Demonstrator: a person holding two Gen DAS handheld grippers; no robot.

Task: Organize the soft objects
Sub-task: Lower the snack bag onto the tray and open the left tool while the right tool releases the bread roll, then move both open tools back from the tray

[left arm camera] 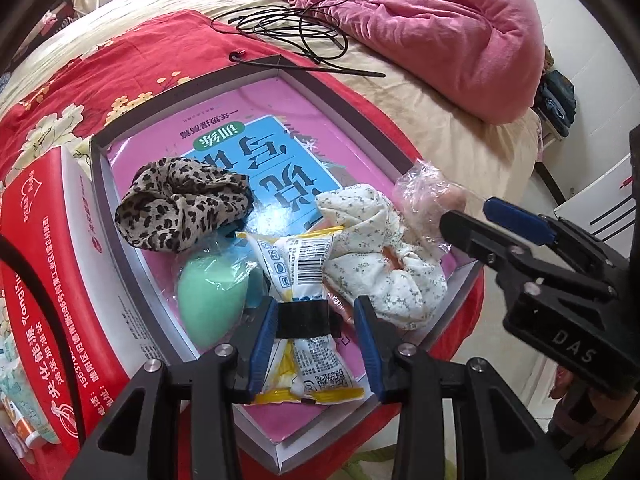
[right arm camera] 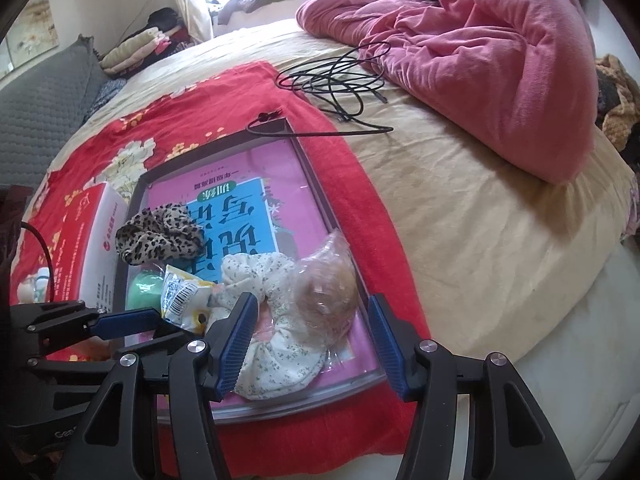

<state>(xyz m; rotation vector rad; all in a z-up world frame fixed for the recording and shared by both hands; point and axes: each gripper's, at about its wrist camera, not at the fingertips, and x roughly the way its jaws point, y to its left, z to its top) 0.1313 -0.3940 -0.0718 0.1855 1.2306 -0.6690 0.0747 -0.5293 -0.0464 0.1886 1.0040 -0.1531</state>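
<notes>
Mostly done, by the look of it: the soft things already sit in the grey tray [right arm camera: 320,184] on the red cloth [right arm camera: 224,92] over the bed. Far left in the tray lies the leopard scrunchie [left arm camera: 180,204]; nearer, the green sponge [left arm camera: 204,296], the snack packet [left arm camera: 298,276], the floral scrunchie [left arm camera: 384,256] and, at the right rim, the bun in clear wrap [right arm camera: 326,284].

Left gripper [left arm camera: 316,316] has its fingers narrowed on the snack packet, a black band across the packet between the pads, so that one looks held w/ the near end resting on the tray floor. Right gripper [right arm camera: 308,336] fingers stand wide, straddling the floral scrunchie and bun w/o touching, so nothing held there.

Left to do, I'd judge: let go of the packet, maybe tidy the pile.
</notes>
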